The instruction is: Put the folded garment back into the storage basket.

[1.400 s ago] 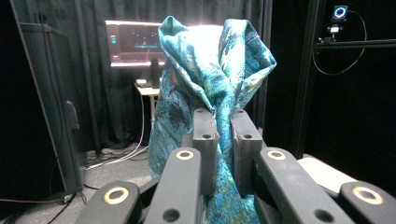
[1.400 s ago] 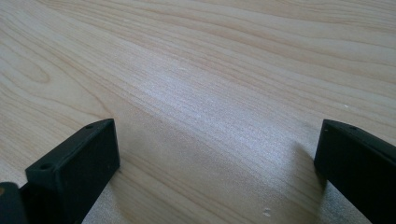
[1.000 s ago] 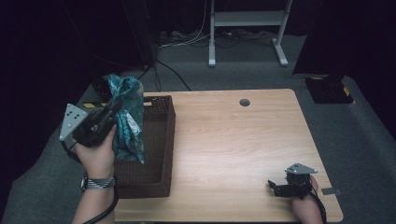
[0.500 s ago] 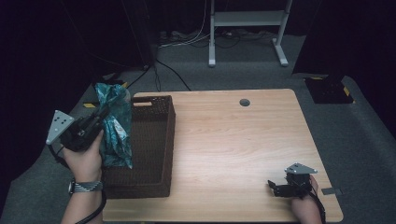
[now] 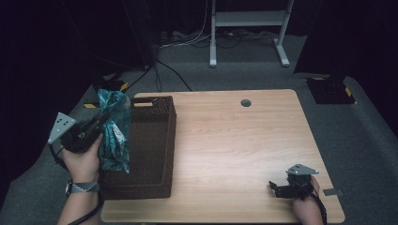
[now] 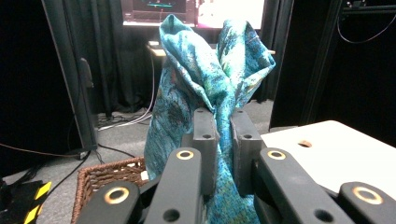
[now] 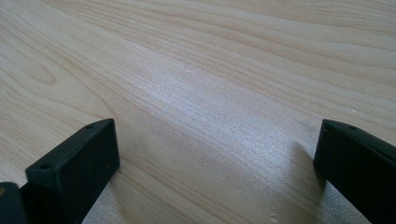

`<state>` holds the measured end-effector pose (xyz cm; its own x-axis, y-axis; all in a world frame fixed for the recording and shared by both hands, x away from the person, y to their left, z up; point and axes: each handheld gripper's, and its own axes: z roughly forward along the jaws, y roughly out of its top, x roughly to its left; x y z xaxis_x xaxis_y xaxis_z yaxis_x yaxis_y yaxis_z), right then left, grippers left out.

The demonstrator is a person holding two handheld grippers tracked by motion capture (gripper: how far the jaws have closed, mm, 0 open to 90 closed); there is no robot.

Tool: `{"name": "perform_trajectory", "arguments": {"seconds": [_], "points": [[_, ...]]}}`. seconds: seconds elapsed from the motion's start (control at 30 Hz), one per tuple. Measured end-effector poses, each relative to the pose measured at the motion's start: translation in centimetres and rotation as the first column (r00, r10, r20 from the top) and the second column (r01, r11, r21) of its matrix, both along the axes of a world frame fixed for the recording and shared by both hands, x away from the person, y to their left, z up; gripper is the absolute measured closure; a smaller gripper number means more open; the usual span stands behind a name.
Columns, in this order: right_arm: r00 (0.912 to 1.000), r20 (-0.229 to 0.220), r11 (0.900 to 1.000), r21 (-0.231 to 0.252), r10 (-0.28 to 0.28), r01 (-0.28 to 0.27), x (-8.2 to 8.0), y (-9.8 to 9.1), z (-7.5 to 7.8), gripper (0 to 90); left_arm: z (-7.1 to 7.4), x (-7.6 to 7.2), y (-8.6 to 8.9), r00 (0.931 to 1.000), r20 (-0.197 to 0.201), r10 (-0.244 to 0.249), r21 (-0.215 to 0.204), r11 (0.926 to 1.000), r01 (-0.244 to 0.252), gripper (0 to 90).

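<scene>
High view puts the teal cloth [image 5: 114,131] clamped in the left gripper [image 5: 96,124], hanging lengthwise at the wicker basket's [image 5: 155,154] left wall, while the right gripper [image 5: 278,189], jaws apart, rests far right.

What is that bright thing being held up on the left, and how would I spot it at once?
Start at the wooden table and go to the dark wicker basket on its left edge. Just outside the basket's left wall hangs a crumpled cloth, pinched in the left gripper. It is patterned teal, the sole bright thing among dark ones.
</scene>
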<state>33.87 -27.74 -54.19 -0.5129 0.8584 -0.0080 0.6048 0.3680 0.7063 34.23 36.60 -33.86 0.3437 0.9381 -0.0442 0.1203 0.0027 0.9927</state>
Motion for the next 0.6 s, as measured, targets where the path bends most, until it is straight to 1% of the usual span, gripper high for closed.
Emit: {"name": "perform_trajectory", "arguments": {"seconds": [0.27, 0.33, 0.37, 0.5, 0.6], "points": [[1.0, 0.0, 1.0, 0.0, 0.0, 0.0, 0.0, 0.0, 0.0, 0.2, -0.7, 0.5, 0.6, 0.9991, -0.041, 0.009, 0.006, 0.9999, -0.009, 83.1], [1.0, 0.001, 1.0, -0.001, 0.001, -0.001, 0.0, 0.0, 0.0, 0.4, -0.9, 0.7, 0.9, 0.9974, -0.069, 0.019, -0.009, 0.9998, -0.019, 83.1], [1.0, 0.002, 1.0, -0.001, 0.002, -0.002, 0.0, 0.0, 0.0, 0.5, -1.1, 0.8, 1.0, 0.9969, -0.078, 0.015, -0.011, 0.9998, -0.015, 83.1], [1.0, 0.001, 1.0, 0.0, 0.004, -0.004, 0.0, 0.0, 0.0, 0.4, -1.7, 1.2, 1.4, 0.9936, -0.113, 0.008, 0.005, 1.0, -0.008, 83.1], [1.0, 0.0, 1.0, 0.0, 0.005, -0.005, 0.0, 0.0, 0.0, 0.4, -2.1, 1.6, 1.8, 0.9903, -0.137, 0.022, 0.006, 0.9997, -0.021, 83.1]]}}
